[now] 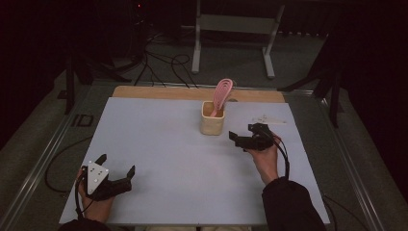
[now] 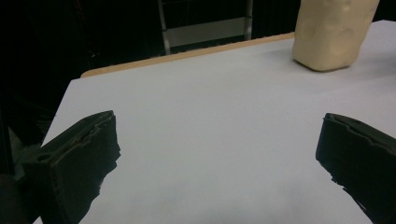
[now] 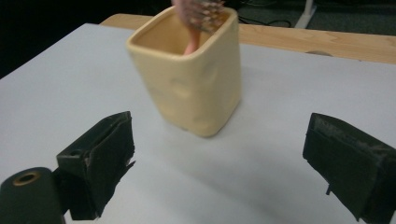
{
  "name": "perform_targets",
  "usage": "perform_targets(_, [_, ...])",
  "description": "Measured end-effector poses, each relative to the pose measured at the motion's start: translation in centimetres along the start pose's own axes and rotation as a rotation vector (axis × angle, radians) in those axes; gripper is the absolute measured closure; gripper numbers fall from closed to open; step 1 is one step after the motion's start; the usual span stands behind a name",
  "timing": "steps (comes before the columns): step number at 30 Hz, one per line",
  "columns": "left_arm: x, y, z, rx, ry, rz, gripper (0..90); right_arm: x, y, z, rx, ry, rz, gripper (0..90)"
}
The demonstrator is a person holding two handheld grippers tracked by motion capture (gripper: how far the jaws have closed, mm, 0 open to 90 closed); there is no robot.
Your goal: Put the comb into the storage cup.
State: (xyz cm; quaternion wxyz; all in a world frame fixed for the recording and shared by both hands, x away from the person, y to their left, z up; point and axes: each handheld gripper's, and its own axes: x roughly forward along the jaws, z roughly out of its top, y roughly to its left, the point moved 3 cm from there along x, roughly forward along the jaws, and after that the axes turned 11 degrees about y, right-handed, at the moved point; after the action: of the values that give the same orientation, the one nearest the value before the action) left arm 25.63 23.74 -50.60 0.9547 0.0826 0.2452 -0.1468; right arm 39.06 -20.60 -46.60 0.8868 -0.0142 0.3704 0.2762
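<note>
The white table (image 1: 159,144) carries the cream square cup (image 1: 212,121) at its far middle, the pink hairbrush (image 1: 222,94) standing handle-down inside. Your right gripper (image 1: 243,137), jaws spread and empty, sits just beside the cup; judge whether it is backing off or going in, and keep it level so a jaw doesn't tip the cup. Rest your left gripper (image 1: 117,169), jaws also spread, at the near edge.

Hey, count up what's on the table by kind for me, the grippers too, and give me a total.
Grippers: 2, the left gripper and the right gripper
Cream holder: 1
Pink brush, standing in the holder: 1
Total: 4
</note>
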Motion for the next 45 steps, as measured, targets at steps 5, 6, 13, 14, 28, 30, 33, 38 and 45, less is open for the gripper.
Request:
perform_targets(5, [0.0, 0.1, 0.0, -0.007, 0.005, -0.001, 0.1, -1.5, 0.8, -1.4, -0.039, -0.023, -0.005, 8.6])
perform_targets(6, [0.0, 0.1, 0.0, -0.006, 0.006, 0.000, 0.1, -2.0, 0.9, -1.9, -0.045, -0.027, -0.005, 8.6])
perform_targets(13, [0.0, 0.0, -0.1, -0.010, 0.009, 0.000, 0.1, -3.9, 1.8, -4.4, -0.093, -0.045, -0.013, 8.6])
perform_targets(14, [0.0, 0.0, -0.1, -0.012, 0.008, -0.001, 0.1, -4.2, 1.8, -4.8, -0.097, -0.051, -0.015, 8.6])
perform_targets(28, [-0.1, 0.2, -0.1, -0.030, 0.000, -0.026, 0.1, -6.2, 1.5, -9.3, -0.128, -0.122, 0.009, 8.9])
perform_targets(30, [-0.1, 0.2, -0.1, -0.030, -0.003, -0.035, 0.1, -6.5, 1.5, -9.5, -0.131, -0.136, 0.005, 8.9])
perform_targets(33, [-0.1, 0.2, -0.1, -0.030, 0.000, -0.043, 0.0, -6.7, 1.6, -10.0, -0.144, -0.144, -0.012, 8.9])
perform_targets(38, [0.0, 0.1, -0.1, -0.021, 0.004, -0.056, 0.1, -6.5, 1.5, -10.8, -0.132, -0.142, -0.012, 8.8])
perform_targets(45, [0.2, 0.1, -0.2, -0.023, 0.015, -0.071, 0.1, -6.6, 1.6, -11.4, -0.138, -0.139, -0.032, 8.8])
